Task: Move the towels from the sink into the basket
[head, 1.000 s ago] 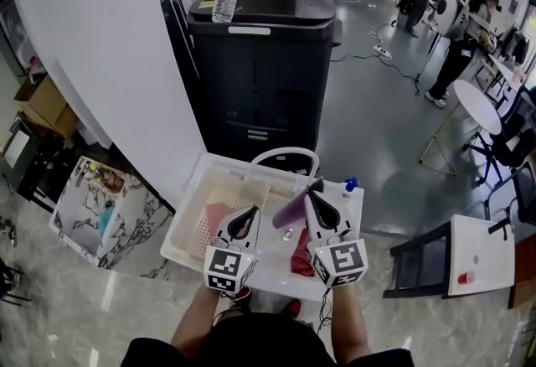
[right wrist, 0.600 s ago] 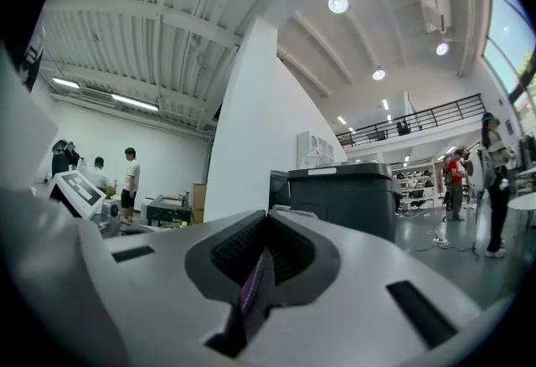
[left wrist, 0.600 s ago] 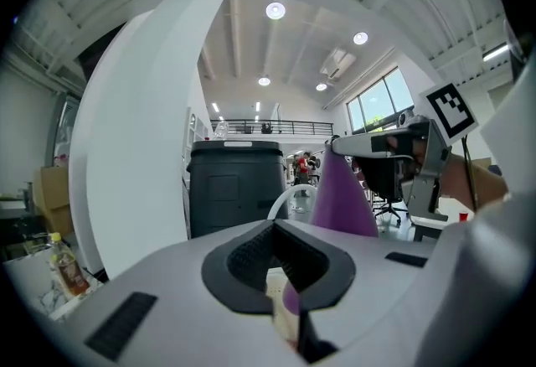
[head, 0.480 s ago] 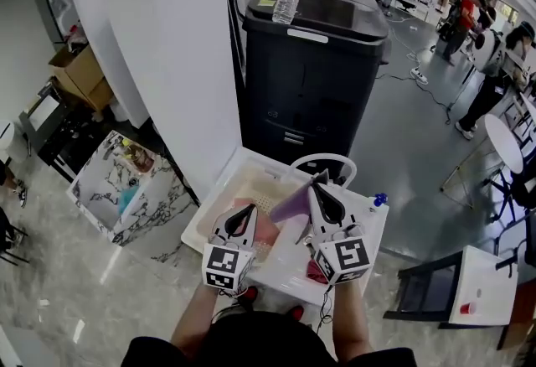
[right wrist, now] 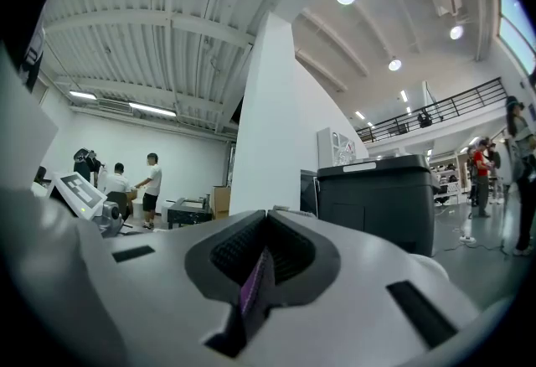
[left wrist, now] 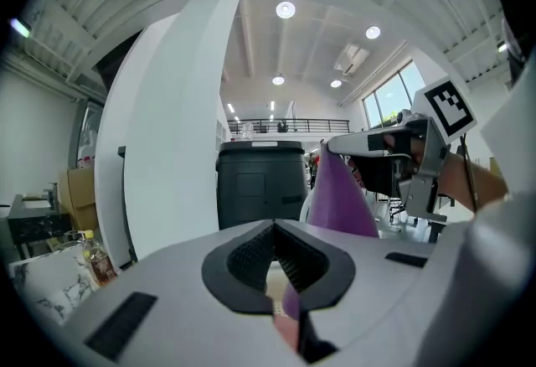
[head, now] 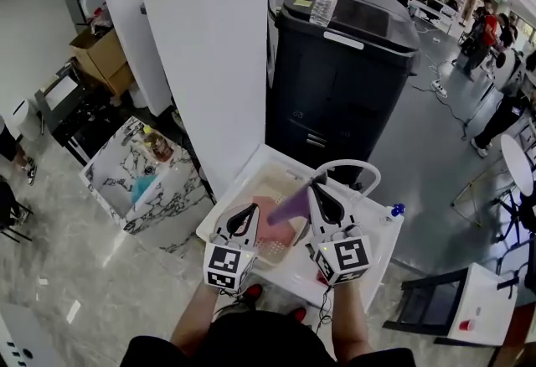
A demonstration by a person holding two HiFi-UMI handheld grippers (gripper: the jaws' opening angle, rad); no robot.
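— Jaw status?
— Right gripper [head: 316,183]: clamped on a corner of the purple towel [head: 289,206], soft cloth draping down-left. Left gripper [head: 249,209]: closed, empty.
— Basket position?
— Below and left of the right jaws, under the towel. Perforated cream plastic basket [head: 272,252], pink towel [head: 270,224] inside. Release from right side.

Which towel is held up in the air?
The purple towel, hanging from the right hand-held gripper, whose jaws are shut on it; the pink towel lies flat in the basket.
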